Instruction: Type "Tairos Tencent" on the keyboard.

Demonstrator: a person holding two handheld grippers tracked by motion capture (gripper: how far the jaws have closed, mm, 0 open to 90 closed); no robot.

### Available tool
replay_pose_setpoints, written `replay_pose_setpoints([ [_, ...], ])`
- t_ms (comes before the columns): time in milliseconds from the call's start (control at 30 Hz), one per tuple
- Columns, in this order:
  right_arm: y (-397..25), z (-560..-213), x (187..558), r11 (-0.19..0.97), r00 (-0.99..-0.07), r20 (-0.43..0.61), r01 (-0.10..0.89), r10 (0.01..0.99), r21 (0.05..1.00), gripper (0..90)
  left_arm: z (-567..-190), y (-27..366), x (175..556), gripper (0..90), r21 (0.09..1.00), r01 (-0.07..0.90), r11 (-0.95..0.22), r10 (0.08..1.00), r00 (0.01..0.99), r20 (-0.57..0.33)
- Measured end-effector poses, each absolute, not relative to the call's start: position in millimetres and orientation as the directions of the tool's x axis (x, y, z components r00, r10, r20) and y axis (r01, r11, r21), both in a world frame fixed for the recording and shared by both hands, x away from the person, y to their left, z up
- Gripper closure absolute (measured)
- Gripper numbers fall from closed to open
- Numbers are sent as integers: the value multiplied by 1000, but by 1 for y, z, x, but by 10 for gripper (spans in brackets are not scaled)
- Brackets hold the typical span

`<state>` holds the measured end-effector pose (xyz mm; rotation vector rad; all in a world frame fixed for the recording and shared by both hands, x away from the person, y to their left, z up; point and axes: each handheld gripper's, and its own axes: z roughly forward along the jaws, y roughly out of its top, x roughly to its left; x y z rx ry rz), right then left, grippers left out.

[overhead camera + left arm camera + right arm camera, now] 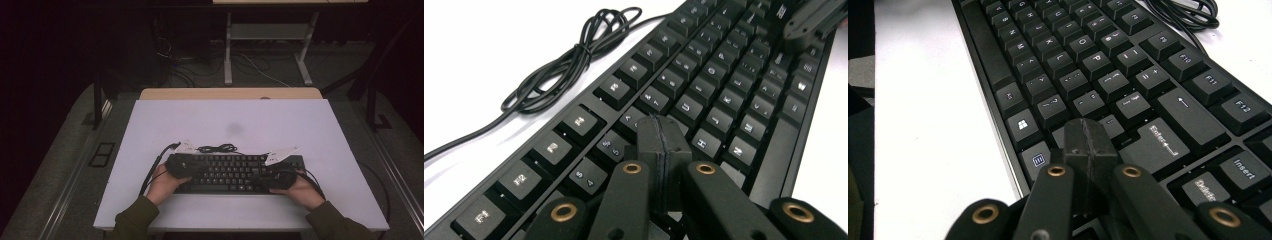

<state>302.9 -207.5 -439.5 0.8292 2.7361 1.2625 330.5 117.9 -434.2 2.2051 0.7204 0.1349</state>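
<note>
A black keyboard lies across the near middle of the white table top. Its coiled black cable rests just behind it. My left gripper hovers over the keyboard's left end, jaws pressed together with nothing between them. In the left gripper view that gripper is shut just above the number and letter keys. My right gripper is over the keyboard's right end. In the right gripper view it is shut and empty near the Enter key.
The cable coil lies on the table left of the function keys. Bare white table lies behind and in front of the keyboard. Beyond the far edge a desk frame and floor cables stand in the dark.
</note>
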Motion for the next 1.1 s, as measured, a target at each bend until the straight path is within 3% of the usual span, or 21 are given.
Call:
replay_pose_setpoints([
  [333, -208, -440, 303, 532, -860, 200, 457, 470, 712, 892, -420, 129, 328, 891, 769, 448, -457, 555, 819, -148],
  [700, -207, -439, 303, 533, -859, 200, 458, 471, 712, 892, -420, 143, 324, 498, 782, 440, -441, 560, 816, -143],
  [900, -207, -439, 303, 533, -860, 198, 456, 470, 712, 892, -423, 148, 322, 215, 791, 421, -443, 567, 816, -116],
  [1000, -207, -439, 303, 535, -861, 197, 455, 470, 712, 892, -425, 147, 321, 158, 785, 428, -447, 574, 811, -116],
  [1100, -208, -438, 303, 530, -860, 195, 454, 472, 716, 892, -425, 148, 321, 156, 788, 424, -446, 573, 812, -113],
])
